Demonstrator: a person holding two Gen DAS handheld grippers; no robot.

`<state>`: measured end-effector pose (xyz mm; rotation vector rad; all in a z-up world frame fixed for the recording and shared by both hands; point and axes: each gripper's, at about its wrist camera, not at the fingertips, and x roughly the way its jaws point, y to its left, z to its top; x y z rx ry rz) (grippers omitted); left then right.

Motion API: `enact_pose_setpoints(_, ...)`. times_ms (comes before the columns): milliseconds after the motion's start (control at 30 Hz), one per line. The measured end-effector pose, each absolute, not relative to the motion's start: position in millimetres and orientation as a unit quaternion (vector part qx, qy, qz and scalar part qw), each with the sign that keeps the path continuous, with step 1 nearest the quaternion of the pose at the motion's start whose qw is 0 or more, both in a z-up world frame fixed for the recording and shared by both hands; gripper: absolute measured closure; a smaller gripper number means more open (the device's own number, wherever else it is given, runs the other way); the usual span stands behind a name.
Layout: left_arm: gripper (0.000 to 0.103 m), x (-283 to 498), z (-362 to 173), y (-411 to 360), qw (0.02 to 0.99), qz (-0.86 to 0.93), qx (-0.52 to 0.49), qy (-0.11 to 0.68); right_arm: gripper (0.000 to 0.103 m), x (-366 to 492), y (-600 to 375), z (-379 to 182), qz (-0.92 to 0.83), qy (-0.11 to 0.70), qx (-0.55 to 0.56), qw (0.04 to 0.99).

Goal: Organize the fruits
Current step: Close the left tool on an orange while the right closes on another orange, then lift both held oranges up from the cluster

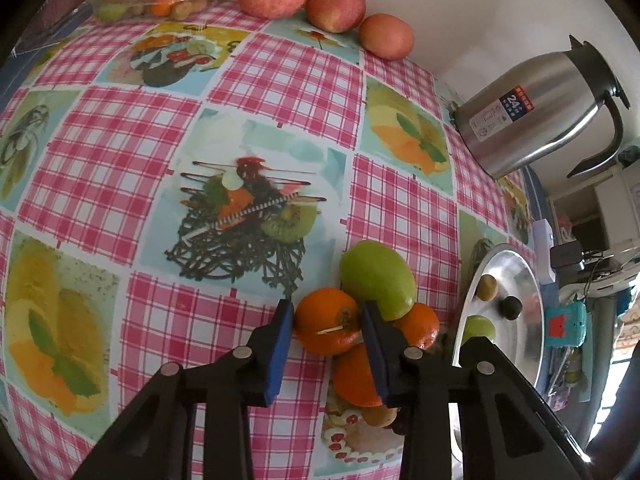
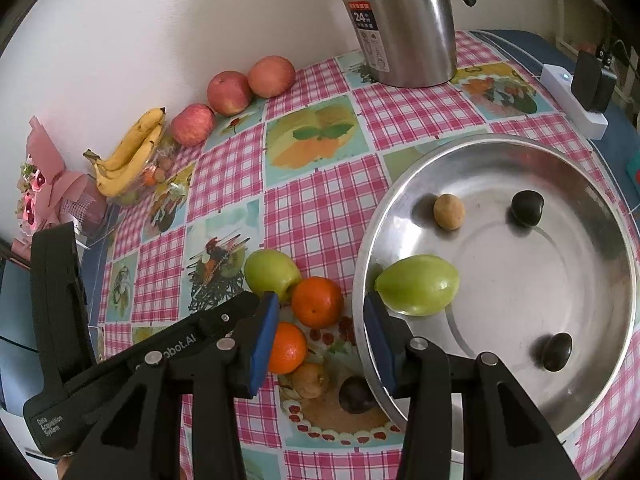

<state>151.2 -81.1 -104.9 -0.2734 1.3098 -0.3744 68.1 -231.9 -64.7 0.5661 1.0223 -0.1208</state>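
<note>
My left gripper (image 1: 326,322) is shut on an orange (image 1: 328,320) and holds it just above a cluster: a green fruit (image 1: 378,278), two more oranges (image 1: 418,326) and a small brown fruit (image 1: 380,416). My right gripper (image 2: 320,320) is open and empty above the table, beside the steel bowl (image 2: 600,360). The bowl holds a green fruit (image 2: 418,284), a small brown fruit (image 2: 449,211) and two dark fruits (image 2: 527,207). Outside it lie a green fruit (image 2: 271,272), two oranges (image 2: 317,302), a brown fruit (image 2: 310,380) and a dark fruit (image 2: 354,394).
Three red apples (image 2: 230,92) line the wall. Bananas (image 2: 132,152) lie on a clear dish of small fruit. A steel thermos jug (image 2: 400,20) stands at the back. A white power strip (image 2: 576,100) lies at the table's right edge.
</note>
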Motion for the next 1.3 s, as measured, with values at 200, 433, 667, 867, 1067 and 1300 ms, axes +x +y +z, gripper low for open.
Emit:
enact_pose_setpoints(200, 0.067, 150.2, -104.0, -73.7, 0.770, -0.158, -0.133, 0.604, 0.058, 69.3, -229.3, -66.0, -0.054, 0.487, 0.263, 0.831)
enact_pose_setpoints(433, 0.067, 153.3, -97.7, -47.9, 0.781, -0.115, -0.152, 0.595, 0.058, 76.6, -214.9, -66.4, -0.032, 0.497, 0.242, 0.833)
enact_pose_setpoints(667, 0.067, 154.5, -88.4, -8.0, 0.791, -0.071, -0.191, 0.577, 0.058, 84.0, -192.2, -71.5, -0.010, 0.514, 0.205, 0.833)
enact_pose_setpoints(867, 0.067, 152.9, -84.5, 7.5, 0.793, -0.057, -0.207, 0.571, 0.058, 89.2, -178.7, -86.6, -0.008, 0.539, 0.177, 0.823)
enact_pose_setpoints(1067, 0.067, 154.4, -95.1, 6.6, 0.783, -0.041, -0.212, 0.583, 0.058, 90.0, -172.8, -94.8, -0.004, 0.549, 0.165, 0.819)
enact_pose_setpoints(1300, 0.067, 154.4, -95.8, 6.2, 0.781, -0.039, -0.216, 0.584, 0.058, 90.4, -169.4, -95.7, -0.009, 0.556, 0.155, 0.816)
